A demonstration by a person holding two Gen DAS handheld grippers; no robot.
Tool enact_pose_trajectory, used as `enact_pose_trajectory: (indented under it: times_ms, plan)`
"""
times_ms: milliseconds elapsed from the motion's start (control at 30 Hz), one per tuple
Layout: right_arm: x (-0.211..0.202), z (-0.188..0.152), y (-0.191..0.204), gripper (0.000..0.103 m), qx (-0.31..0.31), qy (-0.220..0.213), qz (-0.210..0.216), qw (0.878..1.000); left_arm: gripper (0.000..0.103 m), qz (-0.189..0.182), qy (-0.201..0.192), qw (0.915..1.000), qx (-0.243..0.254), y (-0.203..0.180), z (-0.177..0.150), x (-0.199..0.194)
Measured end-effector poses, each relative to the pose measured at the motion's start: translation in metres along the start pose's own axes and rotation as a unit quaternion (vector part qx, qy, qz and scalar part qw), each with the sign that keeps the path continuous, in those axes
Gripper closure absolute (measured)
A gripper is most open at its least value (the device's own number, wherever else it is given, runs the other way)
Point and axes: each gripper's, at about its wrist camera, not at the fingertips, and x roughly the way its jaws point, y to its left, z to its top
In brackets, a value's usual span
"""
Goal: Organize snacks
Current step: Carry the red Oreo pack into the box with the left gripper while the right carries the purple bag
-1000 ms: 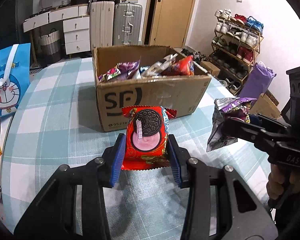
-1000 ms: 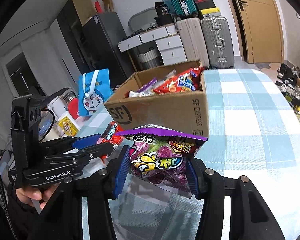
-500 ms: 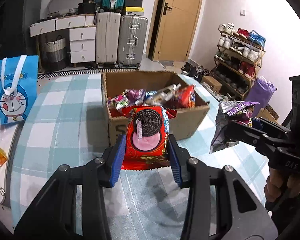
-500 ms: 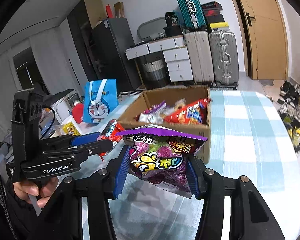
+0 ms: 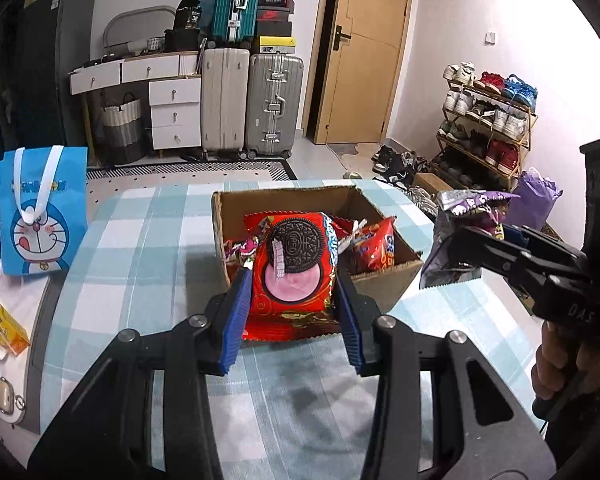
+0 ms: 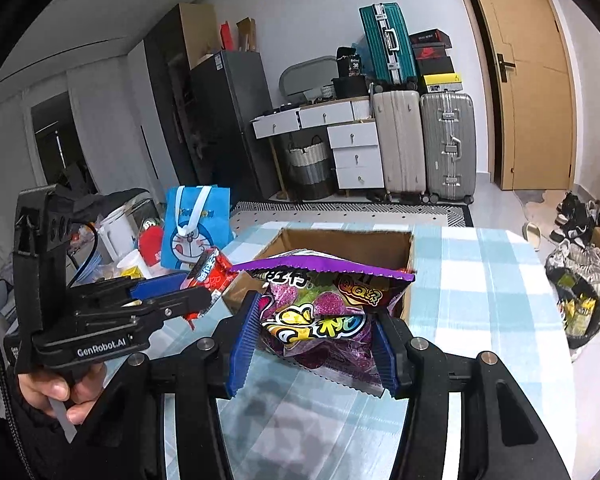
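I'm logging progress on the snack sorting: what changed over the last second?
Both grippers rose with their packets: the left gripper lifted the red Oreo packet and the right gripper the purple candy bag, so both views now look down into the cardboard box. Nothing was grasped or released; both grips, the box and the blue bag stayed put.

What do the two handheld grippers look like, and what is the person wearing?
Both the left gripper and the right gripper are black, pistol-handled, with ribbed blue pads. The left bears "GenRobot.AI" in white. A black cable runs beside it. Sleeves look dark.
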Motion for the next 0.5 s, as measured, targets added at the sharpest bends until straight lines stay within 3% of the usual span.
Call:
enact_pose_trajectory:
  times_ms: [500]
  plan:
    - [0.008,0.030,-0.017,0.051,0.021,-0.036,-0.006,0.999,0.065,0.010,-0.014,0.9998,-0.006,-0.003,0.029,0.015]
